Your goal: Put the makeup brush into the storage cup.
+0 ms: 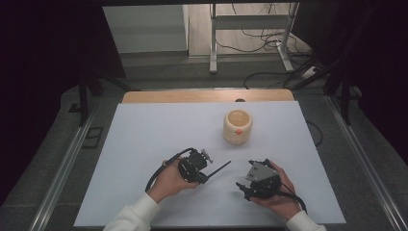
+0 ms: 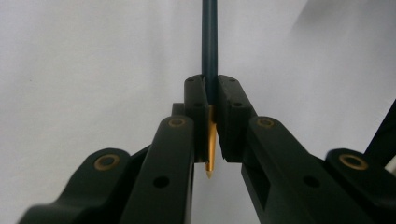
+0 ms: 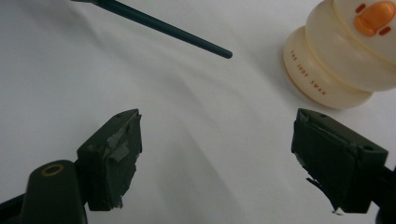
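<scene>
The left gripper (image 2: 211, 100) pinches a dark pen (image 2: 209, 42), its gold tip showing up close, while the right gripper (image 3: 217, 154) gapes wide, holding nothing, near a cream cup (image 3: 341, 60).

**One line of print on the cream pot**

In the right gripper view, the cream pot (image 3: 336, 65) stands ahead of the right gripper (image 3: 217, 154) and to the right of it. On its lower rim there is small brown print: "THE JUDY SWAN". The letters are small, so the middle word is not fully sure. No other text can be read.
</scene>
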Motion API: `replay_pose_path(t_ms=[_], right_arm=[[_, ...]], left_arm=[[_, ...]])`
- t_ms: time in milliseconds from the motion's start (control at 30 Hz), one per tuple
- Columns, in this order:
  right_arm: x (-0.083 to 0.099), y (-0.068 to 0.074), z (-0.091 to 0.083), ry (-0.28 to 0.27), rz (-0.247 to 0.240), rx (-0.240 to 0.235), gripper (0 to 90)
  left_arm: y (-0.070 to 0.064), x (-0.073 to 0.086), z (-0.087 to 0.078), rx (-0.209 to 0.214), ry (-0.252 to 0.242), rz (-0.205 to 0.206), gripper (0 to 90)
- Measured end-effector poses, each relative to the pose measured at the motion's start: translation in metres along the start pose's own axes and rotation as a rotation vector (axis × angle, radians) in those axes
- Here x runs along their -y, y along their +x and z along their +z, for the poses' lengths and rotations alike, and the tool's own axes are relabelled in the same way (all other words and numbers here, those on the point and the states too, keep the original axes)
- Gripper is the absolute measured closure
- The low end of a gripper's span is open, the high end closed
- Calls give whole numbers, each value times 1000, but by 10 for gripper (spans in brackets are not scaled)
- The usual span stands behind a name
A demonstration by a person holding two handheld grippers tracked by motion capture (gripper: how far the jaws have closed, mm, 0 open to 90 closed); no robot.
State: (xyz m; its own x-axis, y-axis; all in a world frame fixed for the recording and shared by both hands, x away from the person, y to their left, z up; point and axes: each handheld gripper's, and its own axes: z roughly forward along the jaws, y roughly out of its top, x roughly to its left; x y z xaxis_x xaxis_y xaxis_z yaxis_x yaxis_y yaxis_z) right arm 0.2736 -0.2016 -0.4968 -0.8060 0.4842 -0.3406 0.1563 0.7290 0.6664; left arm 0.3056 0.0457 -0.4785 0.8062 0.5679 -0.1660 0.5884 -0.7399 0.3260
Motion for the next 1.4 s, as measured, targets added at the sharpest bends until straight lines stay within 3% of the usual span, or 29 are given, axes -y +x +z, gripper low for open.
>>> replay_pose_path(t_ms=[300, 1400], right_arm=[[-10, 6, 11, 8, -50, 2, 183], [-28, 13, 23, 8, -97, 6, 195]], left_arm=[[0, -1, -1, 0, 5, 8, 842], [-1, -2, -1, 3, 5, 12, 841]])
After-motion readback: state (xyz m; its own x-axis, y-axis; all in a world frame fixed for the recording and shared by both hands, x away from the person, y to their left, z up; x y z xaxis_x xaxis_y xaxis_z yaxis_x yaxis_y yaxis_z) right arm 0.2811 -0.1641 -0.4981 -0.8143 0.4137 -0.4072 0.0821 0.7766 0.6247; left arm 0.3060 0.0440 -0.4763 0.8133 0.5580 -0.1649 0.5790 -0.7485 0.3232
